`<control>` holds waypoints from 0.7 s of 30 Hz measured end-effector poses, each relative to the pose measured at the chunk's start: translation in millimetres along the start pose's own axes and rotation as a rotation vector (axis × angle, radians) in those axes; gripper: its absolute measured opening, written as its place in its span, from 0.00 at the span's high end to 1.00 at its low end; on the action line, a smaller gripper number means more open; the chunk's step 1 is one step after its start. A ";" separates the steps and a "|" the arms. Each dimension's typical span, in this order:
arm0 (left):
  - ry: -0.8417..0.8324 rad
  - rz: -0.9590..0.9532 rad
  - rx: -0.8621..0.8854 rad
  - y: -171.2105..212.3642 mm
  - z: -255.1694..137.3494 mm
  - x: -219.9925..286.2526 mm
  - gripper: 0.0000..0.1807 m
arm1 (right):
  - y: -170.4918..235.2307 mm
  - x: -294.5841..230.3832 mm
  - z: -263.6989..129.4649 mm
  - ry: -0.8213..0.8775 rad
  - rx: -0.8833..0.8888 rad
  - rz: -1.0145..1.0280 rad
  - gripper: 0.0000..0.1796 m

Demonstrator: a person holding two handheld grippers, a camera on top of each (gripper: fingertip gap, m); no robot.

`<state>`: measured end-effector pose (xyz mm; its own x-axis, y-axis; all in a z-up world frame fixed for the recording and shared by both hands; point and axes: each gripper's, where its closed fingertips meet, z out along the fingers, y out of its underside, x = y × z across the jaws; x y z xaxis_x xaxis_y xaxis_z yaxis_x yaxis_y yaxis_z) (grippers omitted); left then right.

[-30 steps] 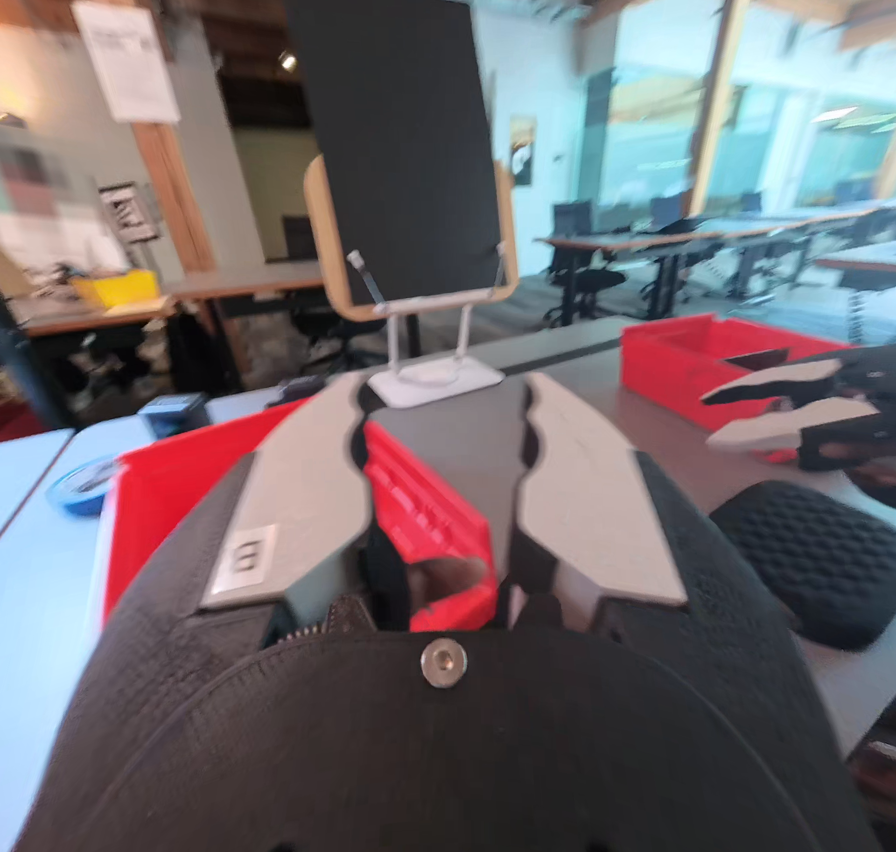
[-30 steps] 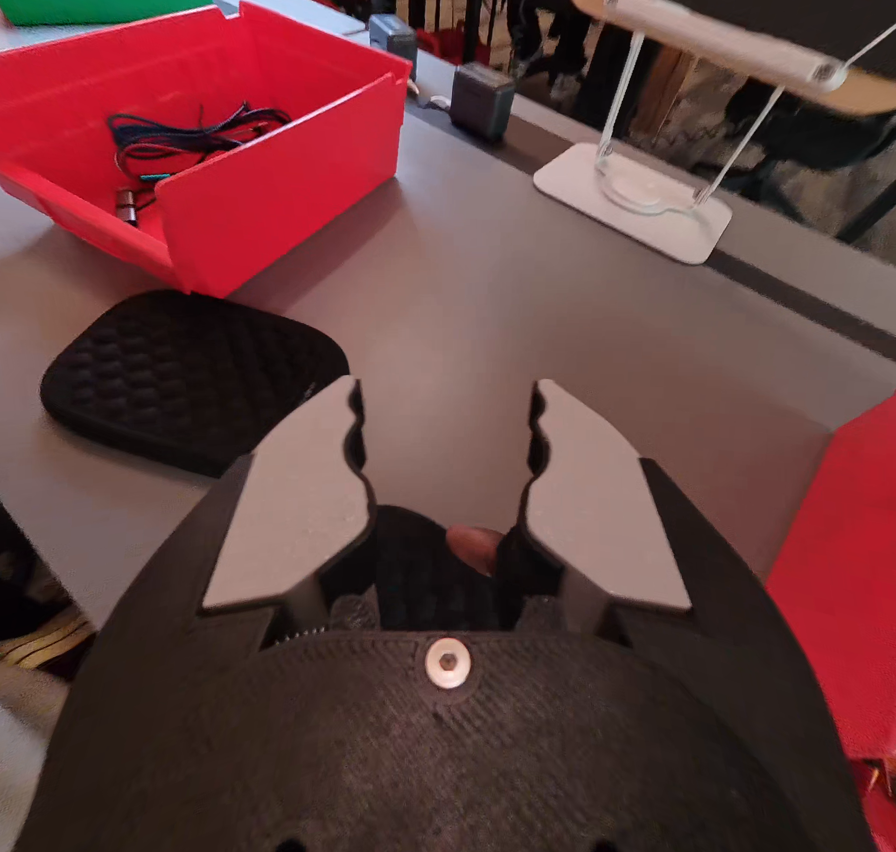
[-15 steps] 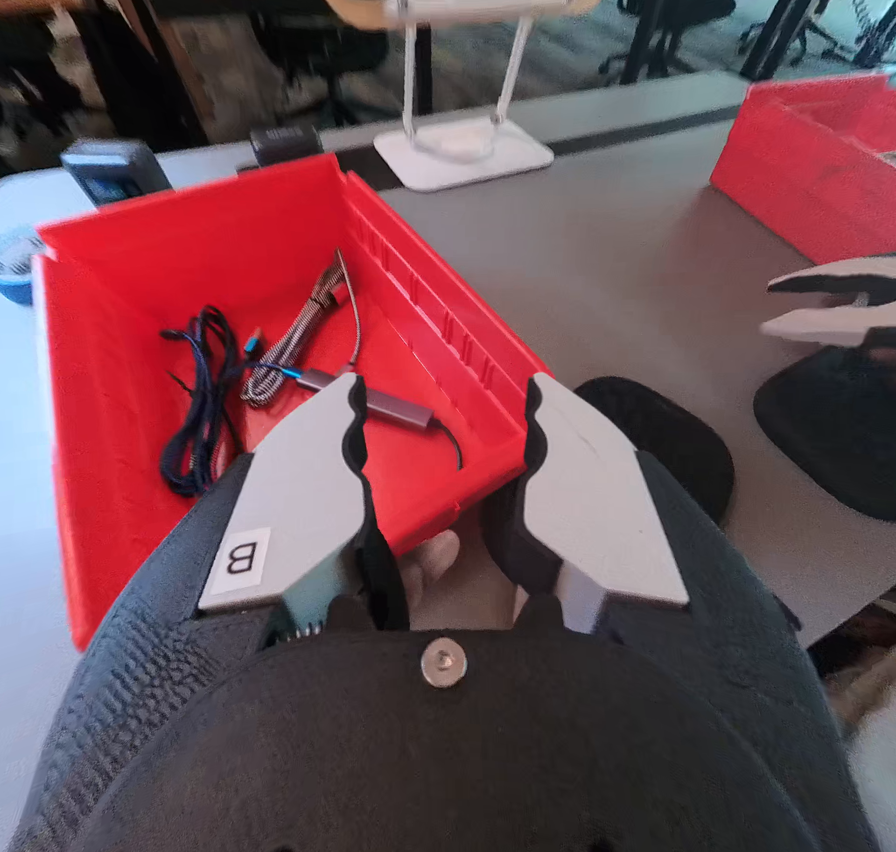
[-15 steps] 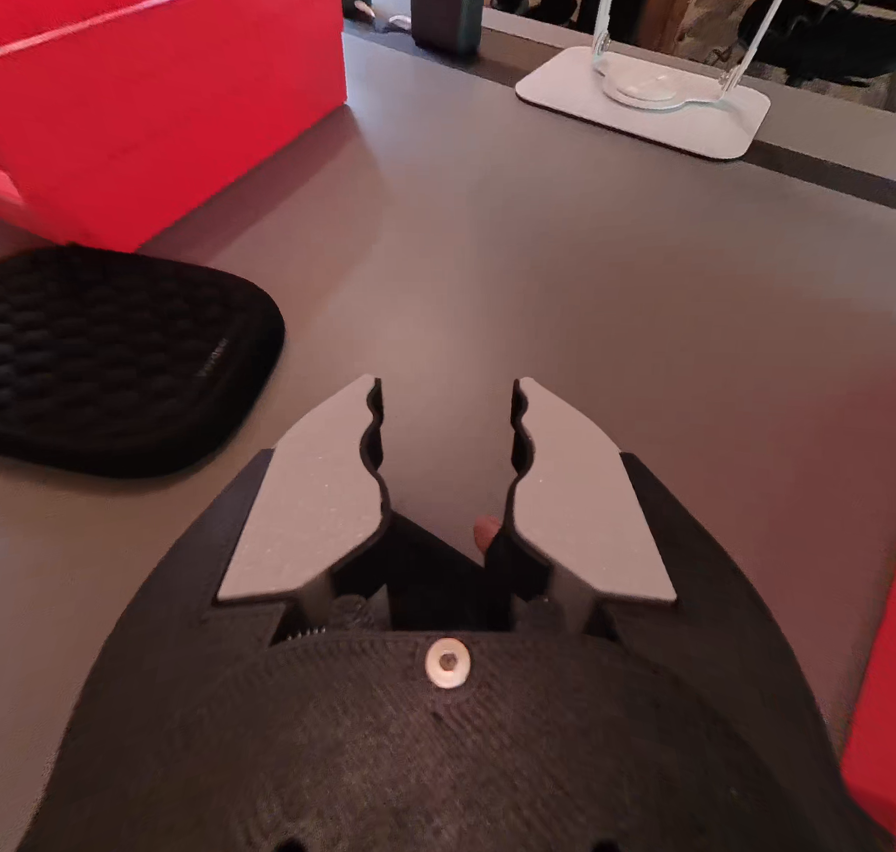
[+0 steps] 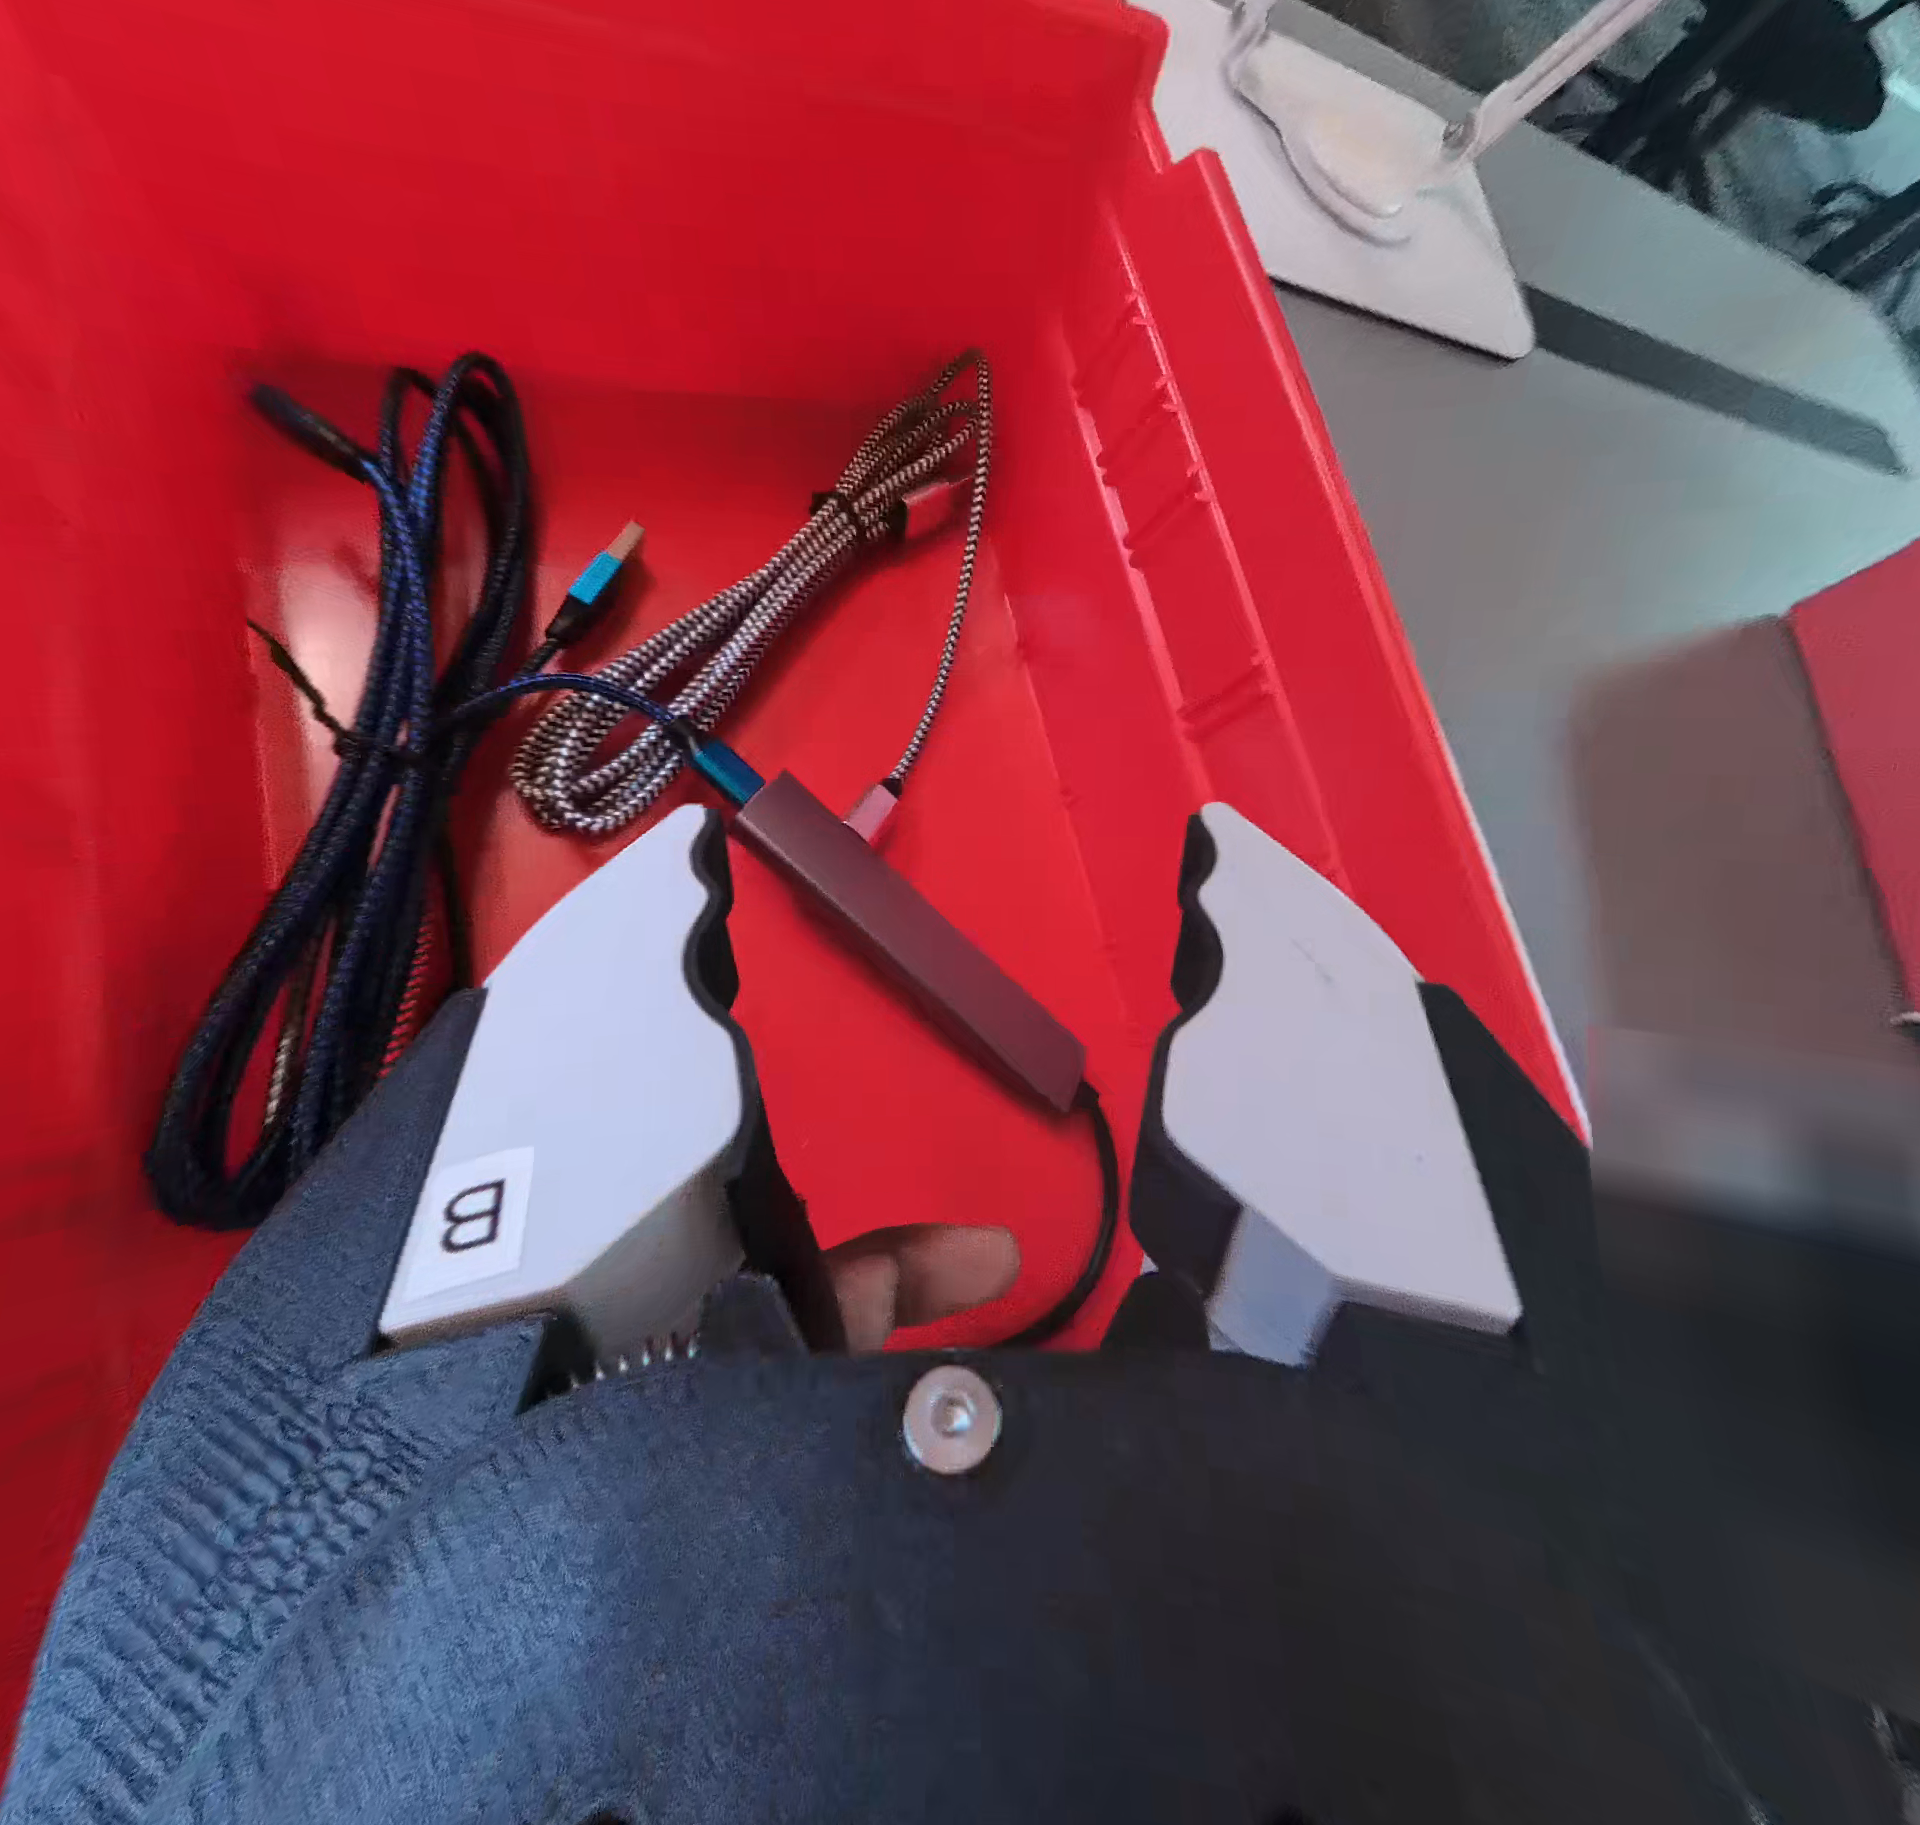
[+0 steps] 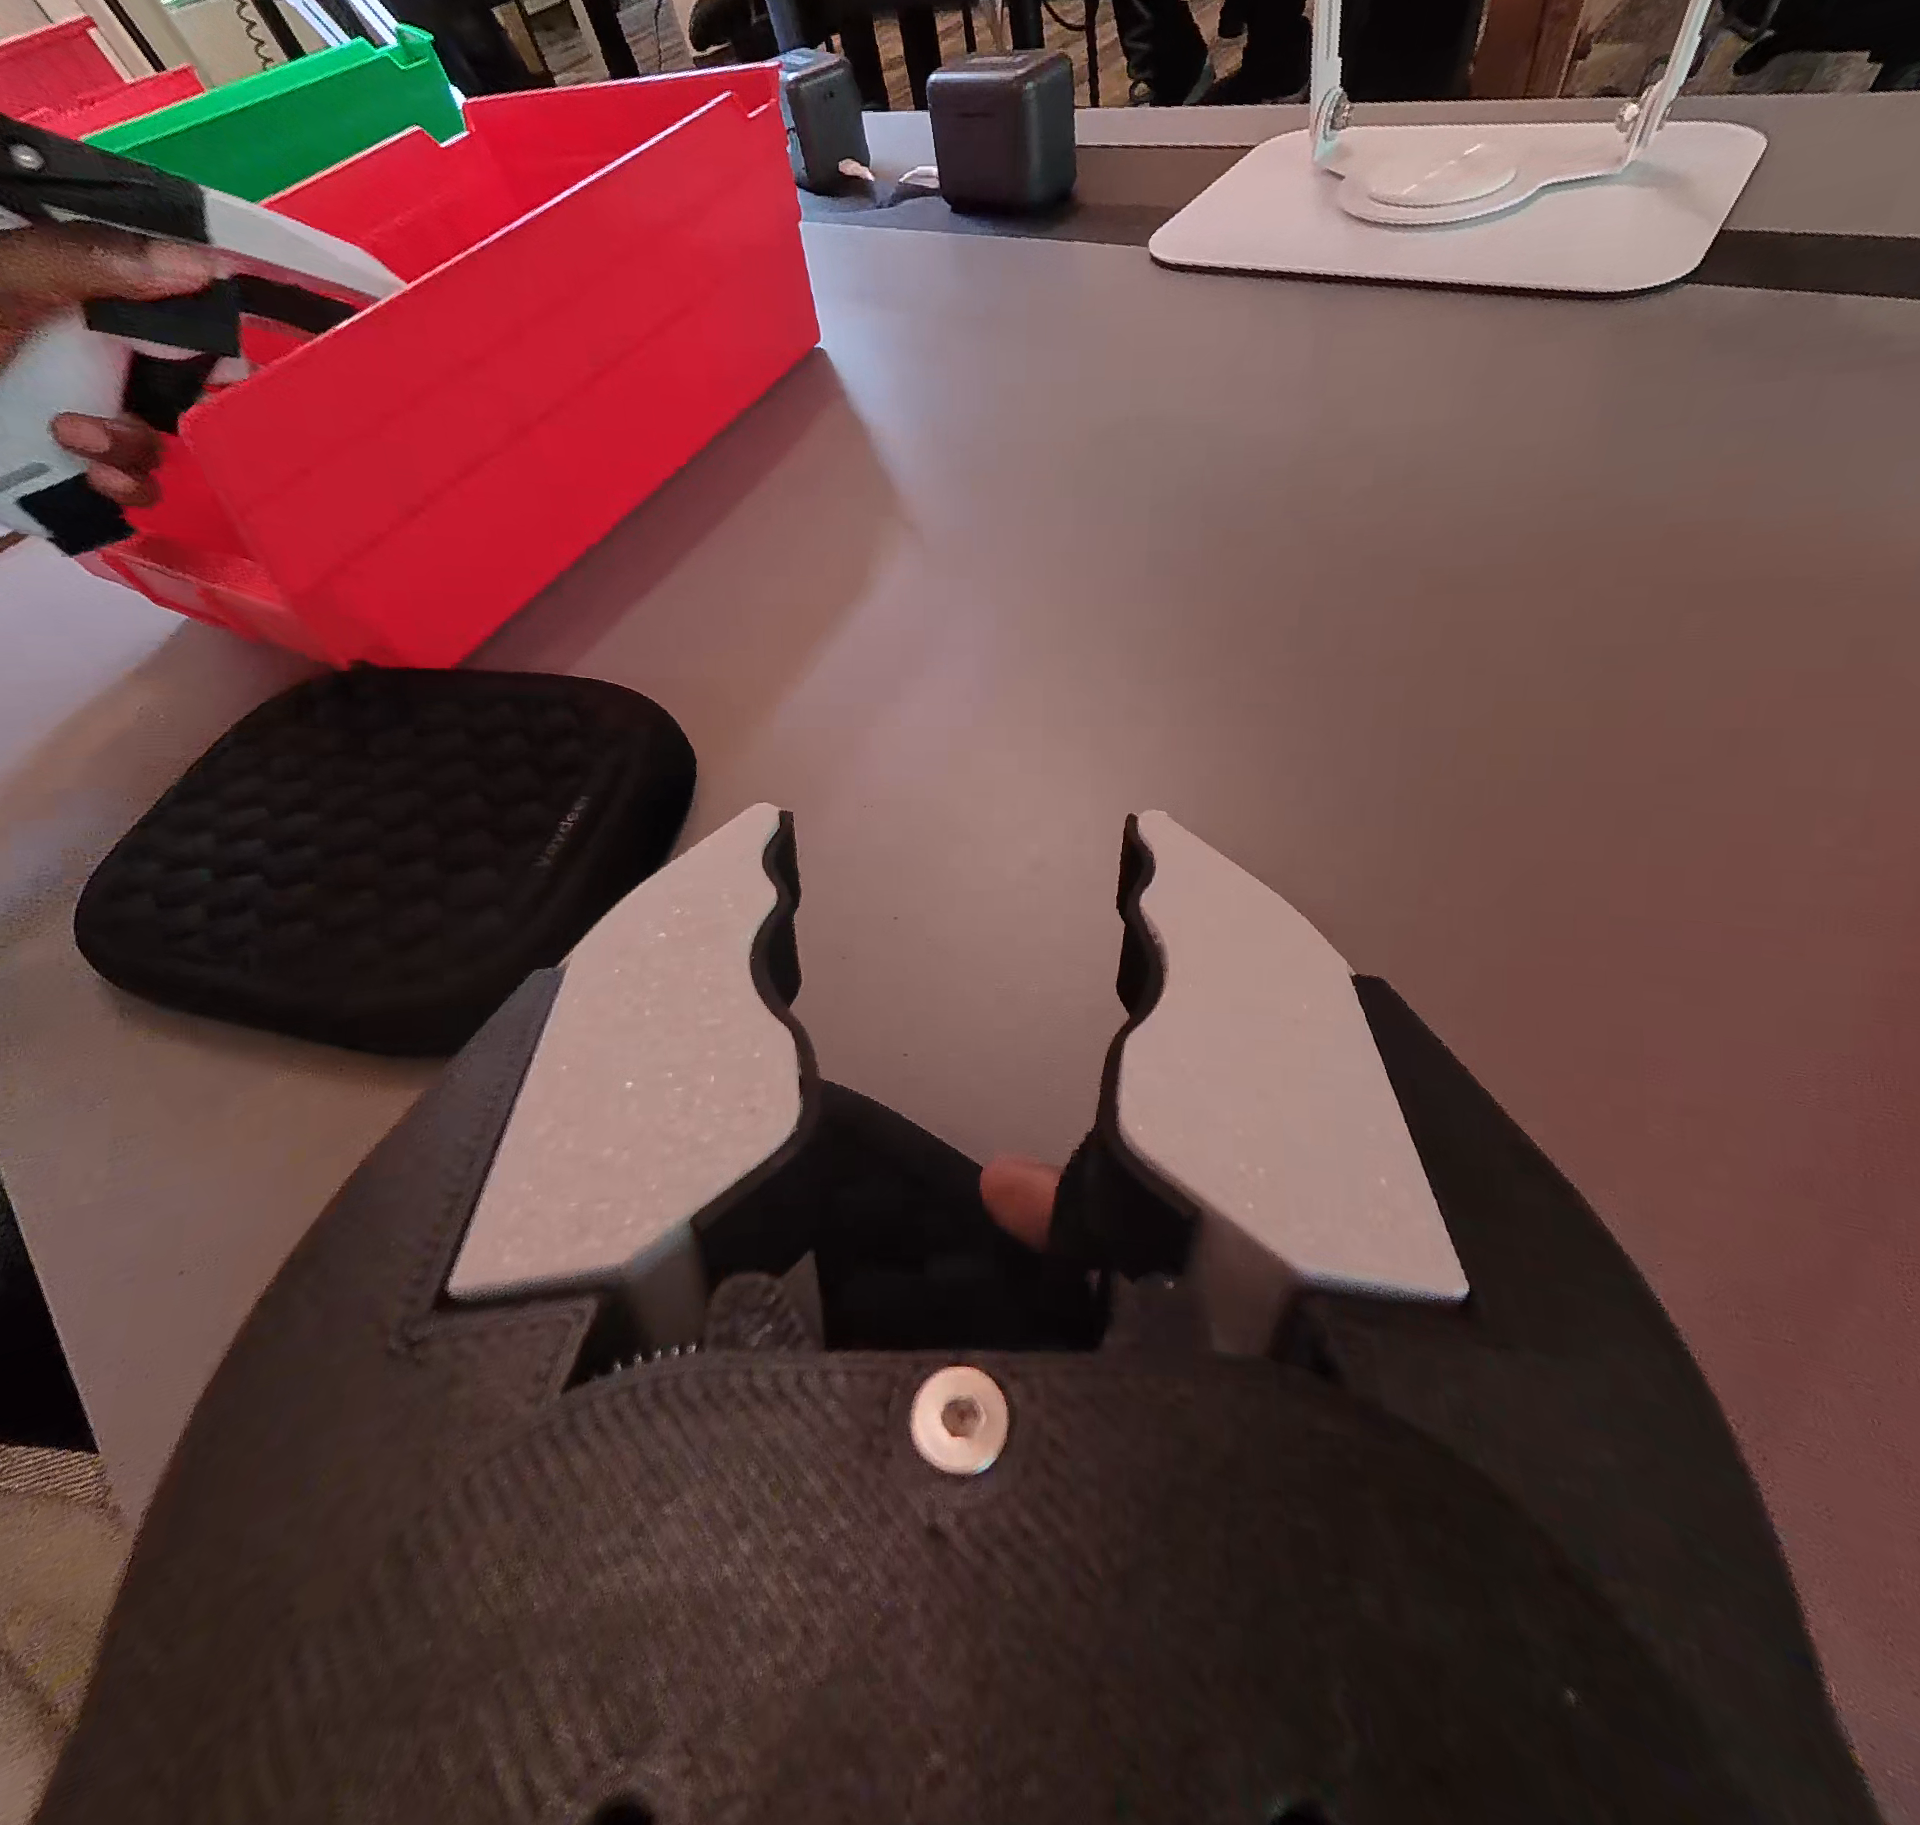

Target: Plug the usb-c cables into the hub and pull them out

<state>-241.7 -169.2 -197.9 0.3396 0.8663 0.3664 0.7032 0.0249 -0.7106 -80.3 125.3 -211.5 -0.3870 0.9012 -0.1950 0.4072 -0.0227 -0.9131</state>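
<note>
A slim grey hub point(image 5: 914, 939) lies on the floor of a red bin point(image 5: 665, 165), its black lead curling back under my gripper. A dark blue braided cable point(image 5: 343, 819) and a black-and-white braided cable point(image 5: 748, 653) lie coiled beside it, and each has a plug at the hub's far end. My left gripper point(image 5: 951, 825) is open, inside the bin, just above the hub. My right gripper point(image 6: 956, 825) is open and empty above the bare grey table point(image 6: 1299, 580). The left gripper also shows in the right wrist view point(image 6: 312, 263), over the red bin point(image 6: 499, 393).
A black honeycomb pad point(image 6: 384, 861) lies left of my right gripper. A white stand base point(image 6: 1455, 206) sits at the table's back edge, also in the left wrist view point(image 5: 1382, 196). Two dark grey cubes point(image 6: 1003, 139) and a green bin point(image 6: 291, 118) stand behind the red bin. My right tips are about 30 centimetres from the slim grey hub point(image 5: 914, 939), my left tips only 4 centimetres.
My left gripper has tipped down and moved forward into the red bin, close over the hub. My right gripper has opened a little wider and turned slightly towards the bin.
</note>
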 end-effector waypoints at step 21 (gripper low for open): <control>0.038 0.131 -0.110 10.6 19.5 1.2 0.91 | 9.2 4.7 6.3 0.059 -0.073 -0.018 0.72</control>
<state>-246.0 -158.2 -216.7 0.4548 0.8391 0.2985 0.7146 -0.1438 -0.6845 -83.6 126.6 -223.0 -0.3462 0.9252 -0.1554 0.4609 0.0235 -0.8871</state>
